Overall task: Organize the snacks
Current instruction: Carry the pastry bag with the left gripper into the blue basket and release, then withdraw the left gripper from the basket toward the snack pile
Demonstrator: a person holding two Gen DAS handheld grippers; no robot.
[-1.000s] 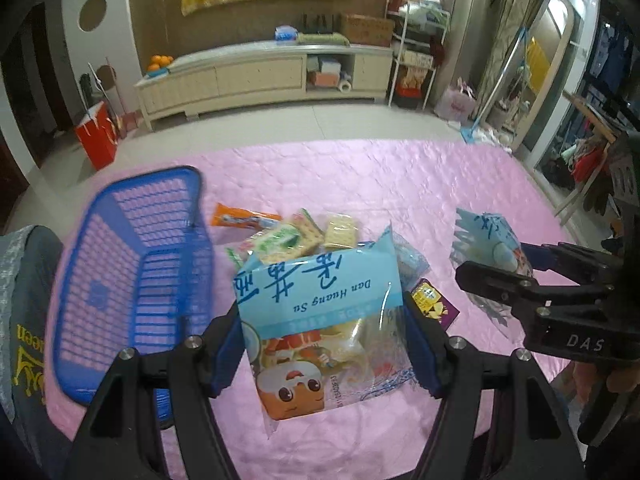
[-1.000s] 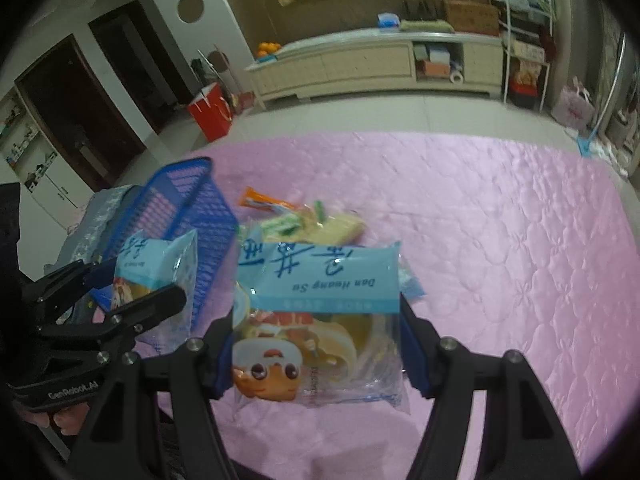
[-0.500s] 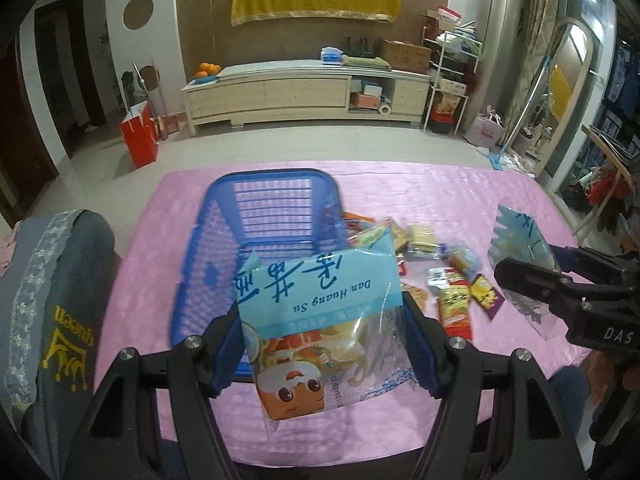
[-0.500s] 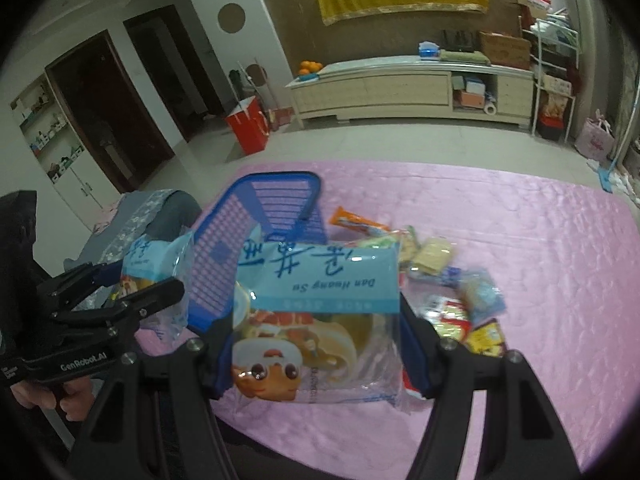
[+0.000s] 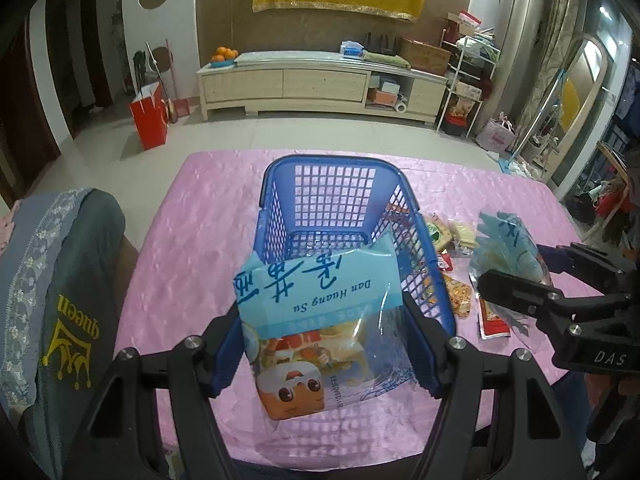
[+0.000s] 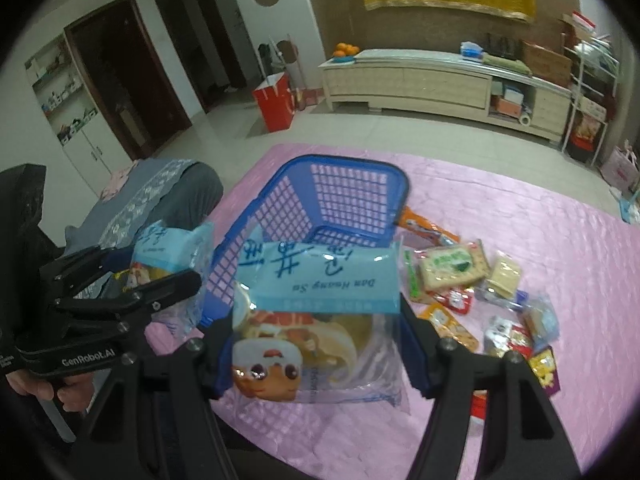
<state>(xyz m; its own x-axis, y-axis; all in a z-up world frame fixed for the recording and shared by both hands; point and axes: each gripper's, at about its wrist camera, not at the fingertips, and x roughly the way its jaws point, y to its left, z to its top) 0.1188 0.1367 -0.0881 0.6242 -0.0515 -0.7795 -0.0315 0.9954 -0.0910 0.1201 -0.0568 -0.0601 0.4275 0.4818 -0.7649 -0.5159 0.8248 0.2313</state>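
While both hand-held grippers (image 5: 324, 350) (image 6: 316, 346) clamp biscuit bags (image 5: 320, 320) (image 6: 316, 312), only the right view shows a hand (image 6: 44, 390).

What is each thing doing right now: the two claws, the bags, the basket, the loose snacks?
Left gripper: shut on left blue snack bag.
Right gripper: shut on right blue snack bag.
Blue basket: upright, looks empty.
Loose snack packets: lying on the pink tablecloth beside the basket.

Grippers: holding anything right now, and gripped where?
Left gripper and right gripper each clamp a clear-and-blue plastic pastry bag by its side edges.
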